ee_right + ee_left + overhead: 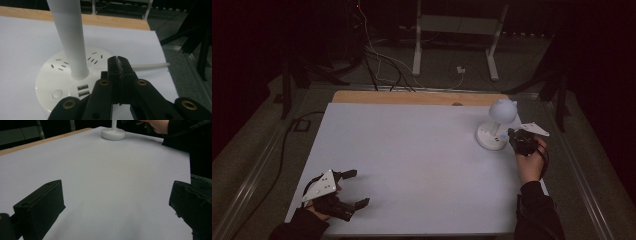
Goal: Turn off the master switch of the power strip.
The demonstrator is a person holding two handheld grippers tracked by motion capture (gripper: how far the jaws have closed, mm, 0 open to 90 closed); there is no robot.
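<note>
- We see the right claw (pixel 119 65) pressed shut on nothing, just over the lamp (pixel 495 125) base (sockets, button) at the surface's (pixel 412 165) far right;
- the left claw (pixel 354 189) rests open near the front left corner.

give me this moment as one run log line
right gripper: shut, empty, over lamp base | left gripper: open, empty, near table edge
</note>
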